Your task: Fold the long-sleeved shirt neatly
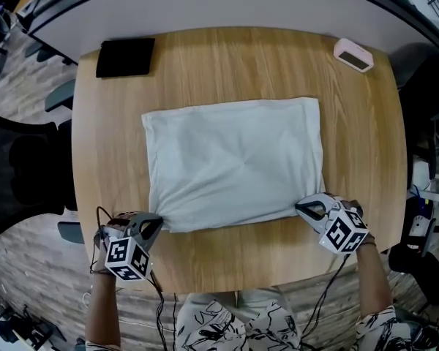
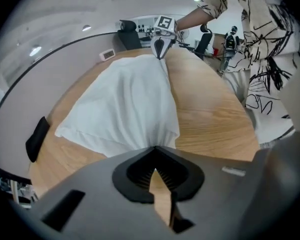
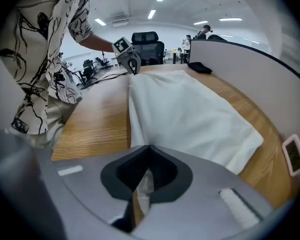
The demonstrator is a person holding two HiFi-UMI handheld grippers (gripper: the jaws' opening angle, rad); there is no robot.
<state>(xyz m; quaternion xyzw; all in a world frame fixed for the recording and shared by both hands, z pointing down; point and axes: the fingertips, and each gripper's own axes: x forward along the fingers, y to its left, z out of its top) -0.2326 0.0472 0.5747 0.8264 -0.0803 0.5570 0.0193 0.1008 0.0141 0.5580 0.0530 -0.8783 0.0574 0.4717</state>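
The person's black-and-white patterned clothing is cut off by the bottom edge, as are both forearms, which reach forward and angle steeply down. The left gripper is pressed together on the near left corner of the long-sleeved shirt; its own tips cover the pinched cloth. The right gripper is clamped on the near right corner, with white cloth showing between its jaws. The shirt lies folded into a rectangle mid-table, sleeves out of sight. A flat black case and a small pink device sit at the far corners.
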